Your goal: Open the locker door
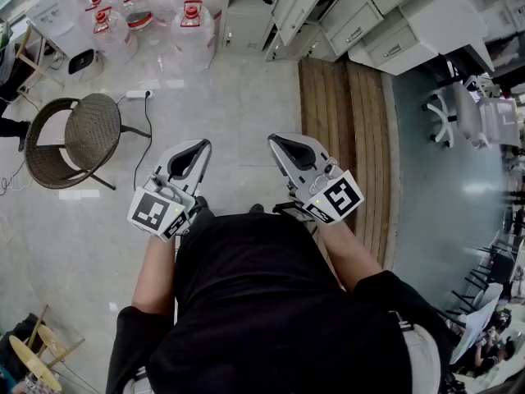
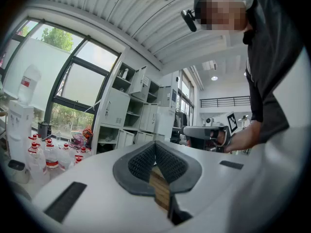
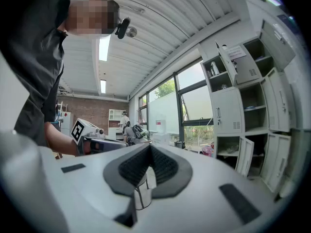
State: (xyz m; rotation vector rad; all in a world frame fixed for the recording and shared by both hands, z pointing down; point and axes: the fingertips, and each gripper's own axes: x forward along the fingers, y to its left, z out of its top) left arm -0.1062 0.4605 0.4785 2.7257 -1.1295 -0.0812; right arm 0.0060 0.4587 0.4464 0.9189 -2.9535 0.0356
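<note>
The grey-white lockers stand at the far end of the floor, several doors hanging open. In the left gripper view the lockers are well ahead; in the right gripper view they rise at the right, one low door ajar. My left gripper and right gripper are held side by side close to my body, far from the lockers. Both are shut with nothing between the pads. Each gripper view shows the other: the right gripper and the left gripper.
A wicker chair stands at the left with a power strip and cable by it. Water bottles and a dispenser sit at the far left. A wooden floor strip runs ahead; office chairs at the right.
</note>
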